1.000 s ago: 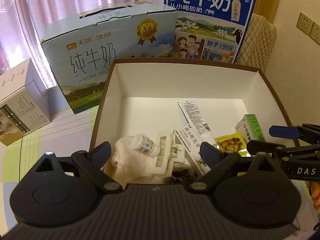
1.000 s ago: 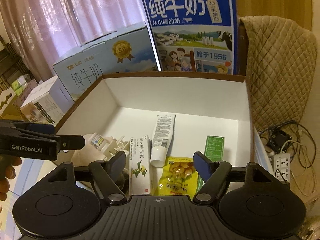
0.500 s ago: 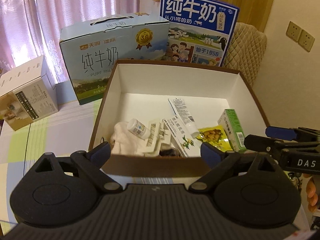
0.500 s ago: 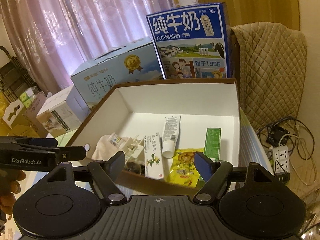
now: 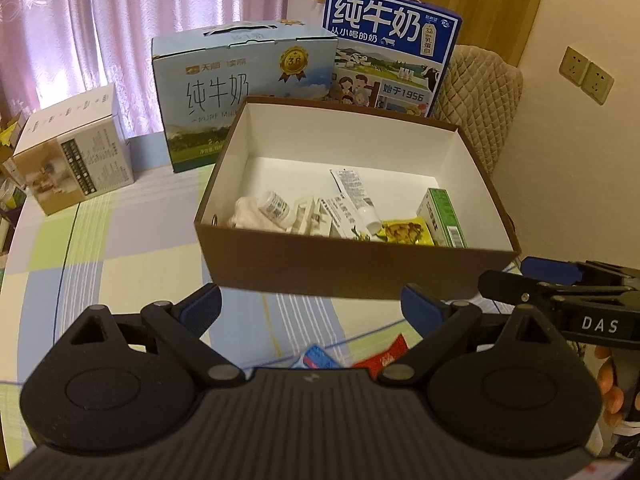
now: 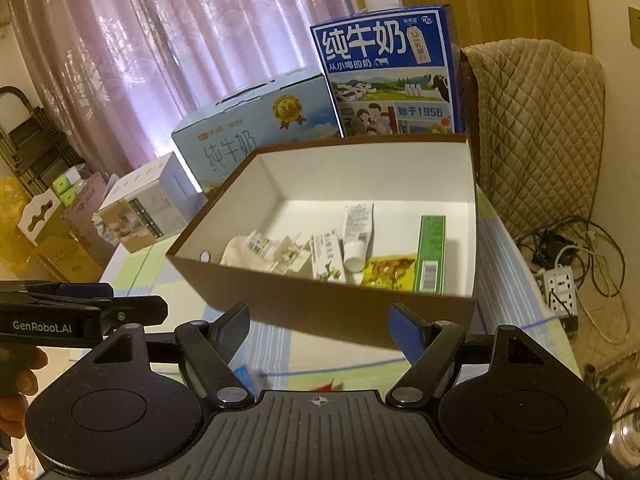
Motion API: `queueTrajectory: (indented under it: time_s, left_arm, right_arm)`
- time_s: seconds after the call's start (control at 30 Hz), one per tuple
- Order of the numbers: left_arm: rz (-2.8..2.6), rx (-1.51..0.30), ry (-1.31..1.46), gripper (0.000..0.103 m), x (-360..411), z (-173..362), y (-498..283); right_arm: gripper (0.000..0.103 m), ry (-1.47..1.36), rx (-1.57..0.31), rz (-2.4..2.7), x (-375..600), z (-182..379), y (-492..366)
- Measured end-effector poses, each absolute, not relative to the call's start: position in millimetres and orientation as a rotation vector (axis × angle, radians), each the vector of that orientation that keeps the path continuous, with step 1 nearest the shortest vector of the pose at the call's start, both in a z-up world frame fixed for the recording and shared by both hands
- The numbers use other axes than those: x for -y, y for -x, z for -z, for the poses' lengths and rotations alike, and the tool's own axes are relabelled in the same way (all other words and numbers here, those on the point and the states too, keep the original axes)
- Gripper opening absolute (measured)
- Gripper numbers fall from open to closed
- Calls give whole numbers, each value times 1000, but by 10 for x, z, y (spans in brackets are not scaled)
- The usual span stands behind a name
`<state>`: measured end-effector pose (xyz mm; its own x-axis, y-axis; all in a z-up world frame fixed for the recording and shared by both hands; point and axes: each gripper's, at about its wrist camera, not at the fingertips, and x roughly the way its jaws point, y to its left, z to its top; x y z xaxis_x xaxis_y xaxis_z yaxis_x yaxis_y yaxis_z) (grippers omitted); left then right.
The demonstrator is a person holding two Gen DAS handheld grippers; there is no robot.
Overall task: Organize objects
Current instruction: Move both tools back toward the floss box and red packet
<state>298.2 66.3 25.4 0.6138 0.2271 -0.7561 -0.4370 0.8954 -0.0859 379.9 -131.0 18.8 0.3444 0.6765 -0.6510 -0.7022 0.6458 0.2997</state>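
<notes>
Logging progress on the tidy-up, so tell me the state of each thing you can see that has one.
Brown box: lid off, holding items.
White tube: capped, lying flat.
Small white bottle: on its side on the cloth.
Green carton: closed, lying flat.
Left tongs: open, empty.
Right tongs: open, empty.

Two milk cartons stand at the far side: pale blue carton (image 5: 244, 92) left, dark blue carton (image 5: 390, 50) right. Small white box (image 5: 74, 152) far left on the checked bench (image 5: 120, 256). Pink curtains (image 6: 168, 48) behind; quilted chair (image 6: 536, 128) right, power strip (image 6: 562, 292) on the floor.
</notes>
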Motion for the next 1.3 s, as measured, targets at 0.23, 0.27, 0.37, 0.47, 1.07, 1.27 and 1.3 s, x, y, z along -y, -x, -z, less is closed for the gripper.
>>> queueTrajectory:
  time_s: [0.23, 0.27, 0.37, 0.47, 1.07, 1.27, 1.3]
  left_arm:
    - [-385, -830, 287, 95, -516, -214, -2726]
    - [-384, -833, 288, 95, -497, -203, -2693]
    - [-379, -836, 292, 95, -432, -178, -2598]
    - [-369, -839, 290, 95, -357, -154, -2514]
    - [-354, -882, 280, 95, -167, -57, -2233]
    - [-352, -898, 283, 95, -172, 0, -2231]
    - [-351, -901, 284, 95, -176, 10, -2236]
  right_arm:
    - [74, 44, -837, -894, 1440, -209, -3559]
    - [74, 46, -841, -892, 1458, -206, -3522]
    - [74, 55, -853, -889, 1505, -186, -3427]
    - [74, 62, -865, -882, 1548, -156, -3330]
    - [73, 98, -946, -893, 1594, 61, -2989]
    - [74, 100, -975, -882, 1577, 167, -2999]
    - [74, 101, -980, -879, 1572, 181, -3002]
